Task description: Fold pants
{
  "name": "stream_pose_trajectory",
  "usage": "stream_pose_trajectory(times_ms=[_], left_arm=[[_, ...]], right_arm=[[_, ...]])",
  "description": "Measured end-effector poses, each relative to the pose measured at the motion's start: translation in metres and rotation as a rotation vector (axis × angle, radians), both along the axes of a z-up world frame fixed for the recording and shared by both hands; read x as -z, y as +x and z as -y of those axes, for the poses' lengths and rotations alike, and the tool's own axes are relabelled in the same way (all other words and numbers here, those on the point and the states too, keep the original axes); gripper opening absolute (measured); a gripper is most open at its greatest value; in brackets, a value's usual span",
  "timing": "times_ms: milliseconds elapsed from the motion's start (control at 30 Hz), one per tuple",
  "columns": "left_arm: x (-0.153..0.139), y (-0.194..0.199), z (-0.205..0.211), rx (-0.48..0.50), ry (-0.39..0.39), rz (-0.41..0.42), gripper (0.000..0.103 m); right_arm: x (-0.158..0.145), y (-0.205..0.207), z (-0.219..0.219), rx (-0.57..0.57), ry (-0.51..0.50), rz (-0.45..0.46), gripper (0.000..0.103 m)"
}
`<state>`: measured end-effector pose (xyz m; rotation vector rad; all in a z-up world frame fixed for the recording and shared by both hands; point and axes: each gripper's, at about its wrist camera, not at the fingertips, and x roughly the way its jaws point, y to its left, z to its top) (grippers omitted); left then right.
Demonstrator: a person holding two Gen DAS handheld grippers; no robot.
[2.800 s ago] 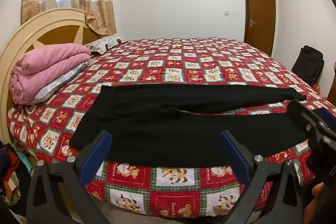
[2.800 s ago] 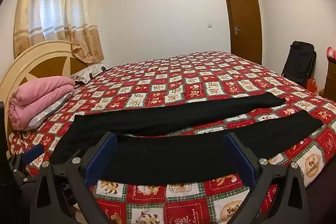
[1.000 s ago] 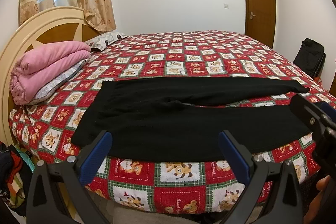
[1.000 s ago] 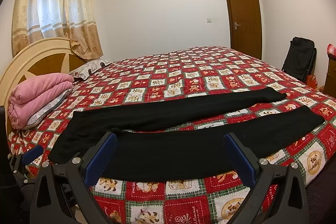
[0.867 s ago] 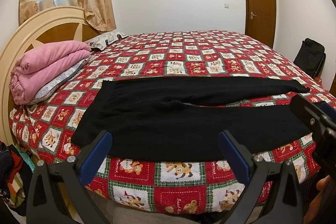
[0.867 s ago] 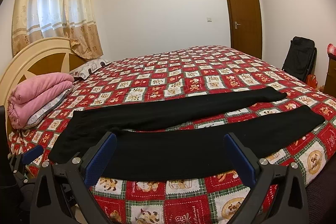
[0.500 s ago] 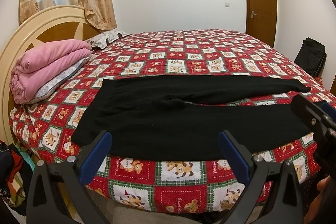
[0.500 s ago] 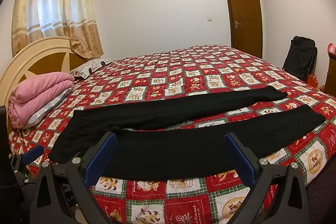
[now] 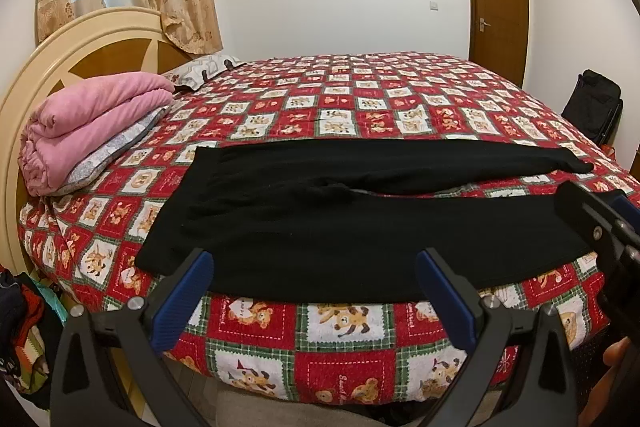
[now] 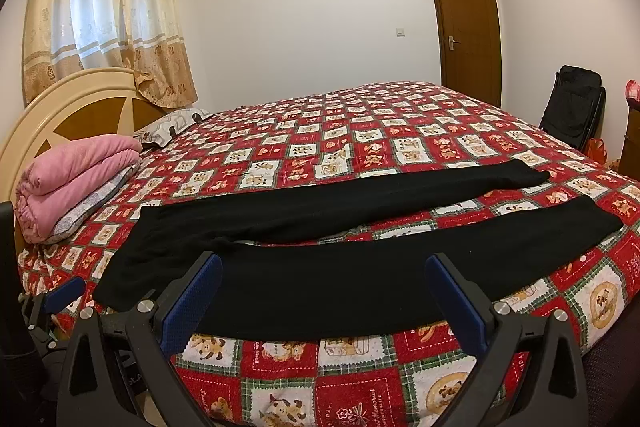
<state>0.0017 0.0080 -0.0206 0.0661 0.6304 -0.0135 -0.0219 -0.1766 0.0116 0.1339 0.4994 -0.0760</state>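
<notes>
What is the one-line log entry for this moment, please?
pants: flat on bed, unfolded | left gripper: jaws open, empty | right gripper: jaws open, empty

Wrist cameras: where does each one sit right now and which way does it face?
Left wrist: at the bed's near edge toward the waistband end, facing across the black pants; open left gripper below, right gripper at right.
Right wrist: nearer the leg ends, same direction; open right gripper, left gripper at left.
Shared: pants, pink blanket, headboard, door.
</notes>
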Motion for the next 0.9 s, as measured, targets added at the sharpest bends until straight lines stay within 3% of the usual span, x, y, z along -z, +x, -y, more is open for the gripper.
stream_pose_trajectory(times_ms=[533,900], left_arm=[[0.004,0.003,-0.002,-0.004,0.0,-0.02,0.103],[0.021,0.031,-0.018,-0.039,0.012,-0.064,0.103]], right_arm=[[0.003,0.004,0.003,0.003,0.001,-0.014,0.102],[0.025,0.023,0.01,0.002,0.007,-0.089,0.102]])
